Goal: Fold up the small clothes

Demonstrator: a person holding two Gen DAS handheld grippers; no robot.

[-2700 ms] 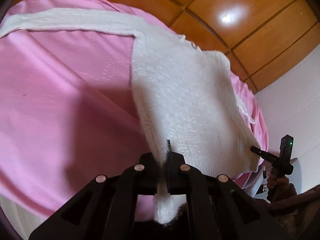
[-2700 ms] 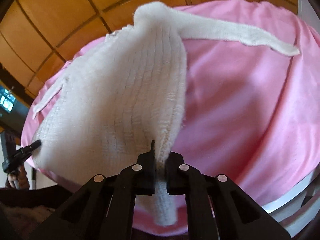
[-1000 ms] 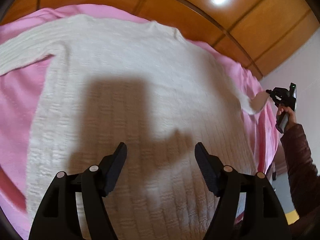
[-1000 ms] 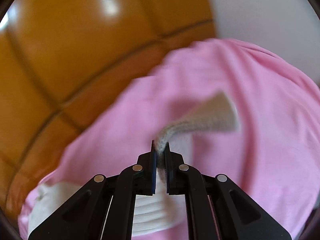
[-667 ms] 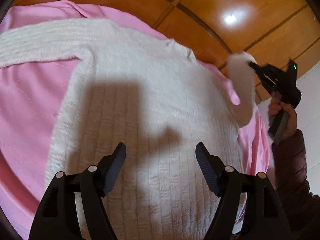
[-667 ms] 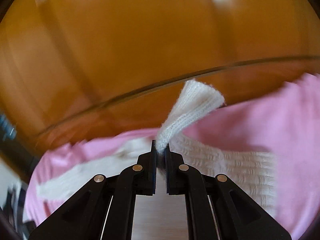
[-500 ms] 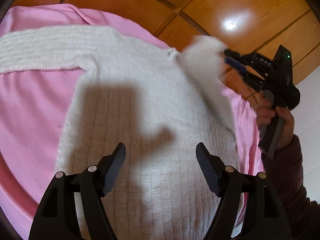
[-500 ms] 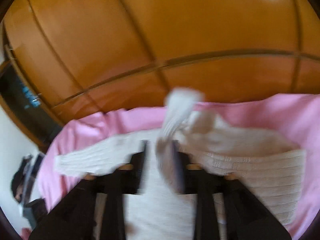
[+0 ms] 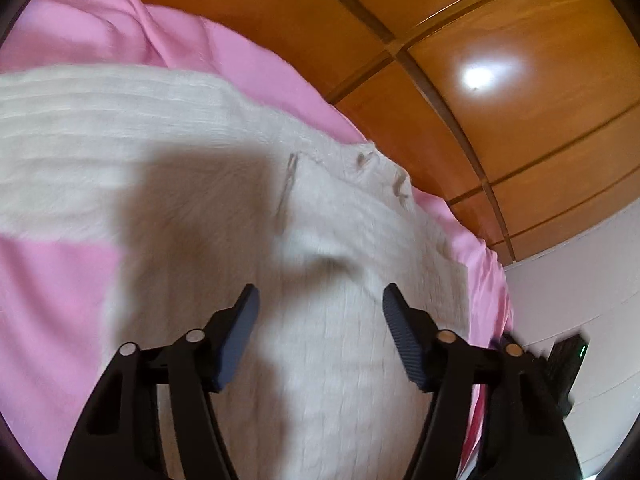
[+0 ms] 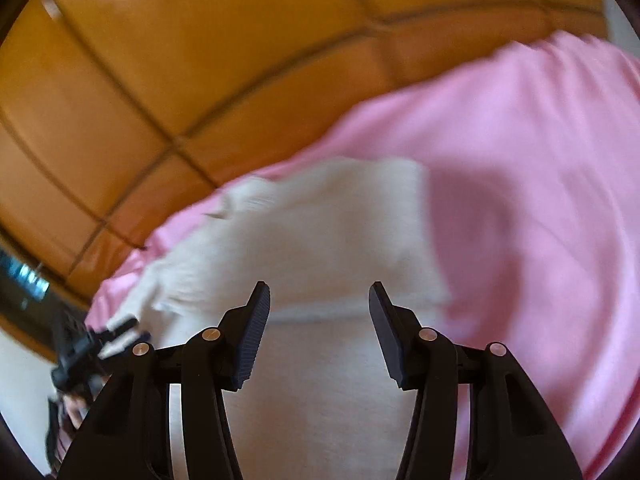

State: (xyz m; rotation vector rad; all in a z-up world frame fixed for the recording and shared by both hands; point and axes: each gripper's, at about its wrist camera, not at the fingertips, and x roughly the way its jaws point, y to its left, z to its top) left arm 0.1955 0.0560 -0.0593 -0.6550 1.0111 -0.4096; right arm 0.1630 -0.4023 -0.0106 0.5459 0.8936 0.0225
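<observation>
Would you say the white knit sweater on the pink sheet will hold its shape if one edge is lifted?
Probably not: the white knit sweater drapes flat and follows the pink sheet, so it should sag. Its fuzzy ribbed knit likely grips fingers rather than slipping. It looks light, so a push would probably bunch it.

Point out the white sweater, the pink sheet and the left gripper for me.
sweater (image 9: 340, 320): left wrist view, on the knit body.
sheet (image 10: 540, 160): right wrist view, on bare pink cloth right of the sweater.
left gripper (image 9: 320, 304): left wrist view, midway between its fingertips.
</observation>
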